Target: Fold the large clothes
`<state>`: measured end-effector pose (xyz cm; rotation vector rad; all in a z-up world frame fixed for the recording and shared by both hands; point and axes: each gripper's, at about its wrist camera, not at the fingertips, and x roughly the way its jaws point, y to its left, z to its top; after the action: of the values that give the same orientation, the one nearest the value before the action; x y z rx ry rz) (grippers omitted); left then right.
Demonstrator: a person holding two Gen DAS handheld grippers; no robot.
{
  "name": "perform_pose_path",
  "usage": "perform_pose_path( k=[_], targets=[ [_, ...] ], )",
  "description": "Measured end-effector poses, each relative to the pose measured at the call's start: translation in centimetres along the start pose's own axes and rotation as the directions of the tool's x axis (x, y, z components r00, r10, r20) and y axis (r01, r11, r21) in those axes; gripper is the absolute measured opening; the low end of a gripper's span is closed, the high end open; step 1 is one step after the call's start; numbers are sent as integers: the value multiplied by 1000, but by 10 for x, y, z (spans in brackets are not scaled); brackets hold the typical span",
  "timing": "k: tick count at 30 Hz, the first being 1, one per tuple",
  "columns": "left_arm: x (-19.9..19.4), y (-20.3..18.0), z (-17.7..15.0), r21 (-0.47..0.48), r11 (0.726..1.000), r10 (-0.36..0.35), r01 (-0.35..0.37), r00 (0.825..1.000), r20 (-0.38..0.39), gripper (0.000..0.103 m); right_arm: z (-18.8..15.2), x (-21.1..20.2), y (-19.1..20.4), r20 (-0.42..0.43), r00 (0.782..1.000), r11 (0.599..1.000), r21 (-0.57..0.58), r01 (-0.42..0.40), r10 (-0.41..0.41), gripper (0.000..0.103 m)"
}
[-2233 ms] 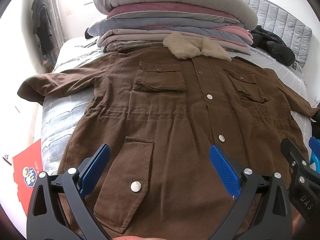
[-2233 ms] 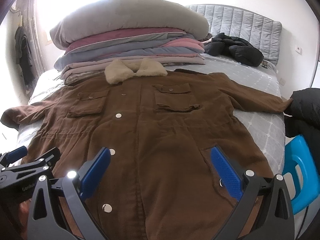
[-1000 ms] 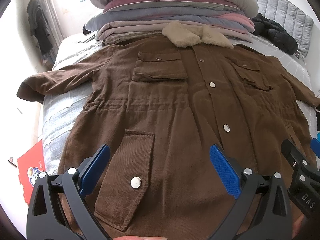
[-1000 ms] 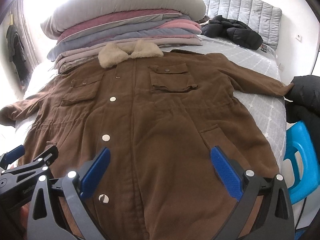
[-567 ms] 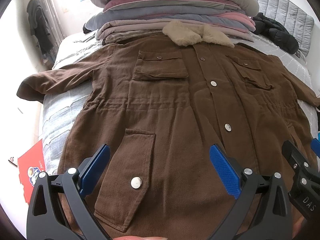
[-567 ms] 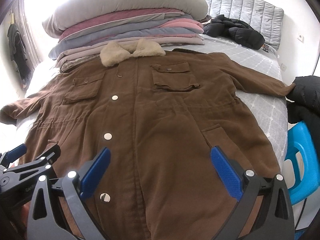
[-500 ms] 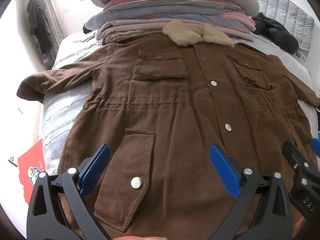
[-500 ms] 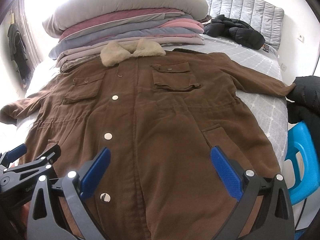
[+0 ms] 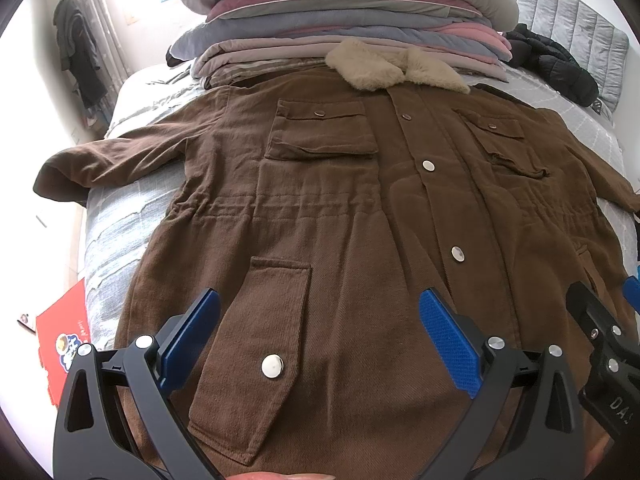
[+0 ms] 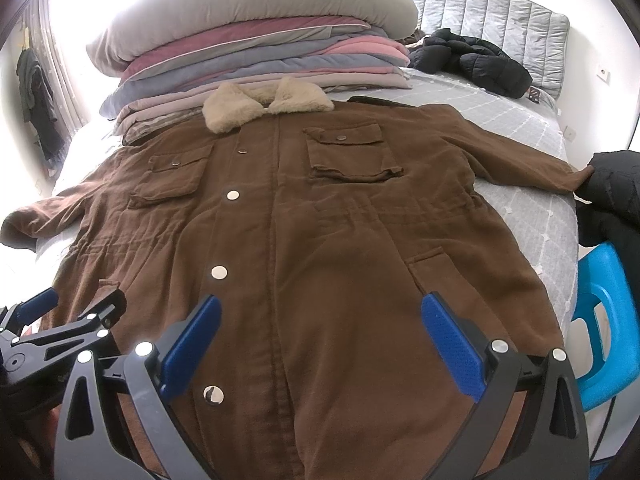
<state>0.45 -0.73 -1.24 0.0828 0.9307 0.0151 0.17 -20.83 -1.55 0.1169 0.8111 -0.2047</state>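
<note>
A large brown coat (image 9: 340, 208) with a beige fleece collar (image 9: 396, 68) lies spread flat, front up, on a grey bed (image 9: 116, 232). It also shows in the right wrist view (image 10: 320, 220), sleeves out to both sides. My left gripper (image 9: 320, 332) is open and empty above the coat's lower left part, near a flap pocket (image 9: 264, 344). My right gripper (image 10: 320, 332) is open and empty above the coat's lower right part. Each gripper shows at the edge of the other's view.
A tall stack of folded quilts and blankets (image 10: 260, 40) sits behind the collar. A black puffer jacket (image 10: 476, 60) lies by the grey headboard (image 10: 500, 12). A blue plastic stool (image 10: 604, 320) and dark clothing (image 10: 616, 196) are at right. A red box (image 9: 64, 340) lies on the floor at left.
Both grippers stay open over the coat's hem. The views have shifted slightly, tilting down then levelling; the coat has not moved.
</note>
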Motion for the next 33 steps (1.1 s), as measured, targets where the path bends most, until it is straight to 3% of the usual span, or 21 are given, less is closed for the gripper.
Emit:
perform_pose_path(
  k=[15, 21, 27, 33],
  targets=[
    [1, 0, -4, 6, 1000, -1, 1, 1000, -2, 96, -1, 2, 3, -10, 1000, 1000, 3, -16, 16, 97],
    [3, -2, 0, 10, 1000, -9, 9, 1000, -7, 96, 1, 2, -8, -28, 996, 996, 52, -78, 79, 97],
    [2, 0, 1, 7, 999, -40, 40, 999, -22, 96, 13, 0, -51, -8, 995, 980, 173, -100, 103, 97],
    [-1, 8, 4, 2, 997, -74, 75, 997, -33, 96, 28, 14, -150, 7, 988, 903, 405, -141, 151, 97]
  ],
)
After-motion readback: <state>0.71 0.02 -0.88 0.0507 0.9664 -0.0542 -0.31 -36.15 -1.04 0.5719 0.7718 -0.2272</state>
